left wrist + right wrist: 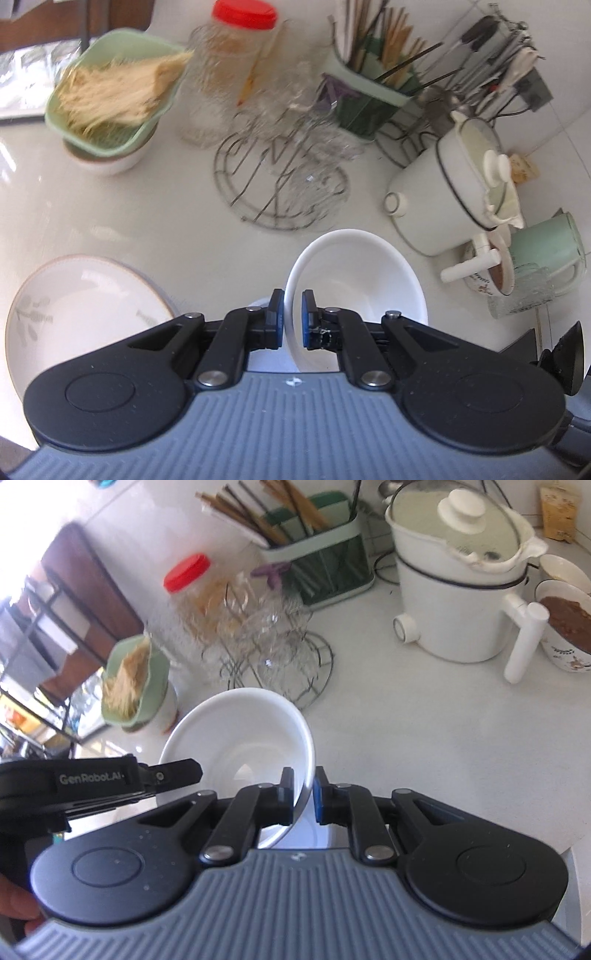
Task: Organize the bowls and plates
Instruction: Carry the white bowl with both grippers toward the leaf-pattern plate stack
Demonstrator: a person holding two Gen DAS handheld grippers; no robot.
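Both your grippers pinch the white bowl (236, 738) by opposite rims: the right gripper (303, 792) on its right edge, the left gripper (293, 314) opposite, marked "GenRobot.AI". A patterned plate (85, 299) lies left of it; the pattern, perhaps leaves, is blurred.

We see each tool (293, 319) (303, 797) as a grey ribbed body with two round black discs, black linkage arms, silver screws and blue pads (306, 321). The other tool's side (92, 777) seemingly reads "GenRobot.AI".
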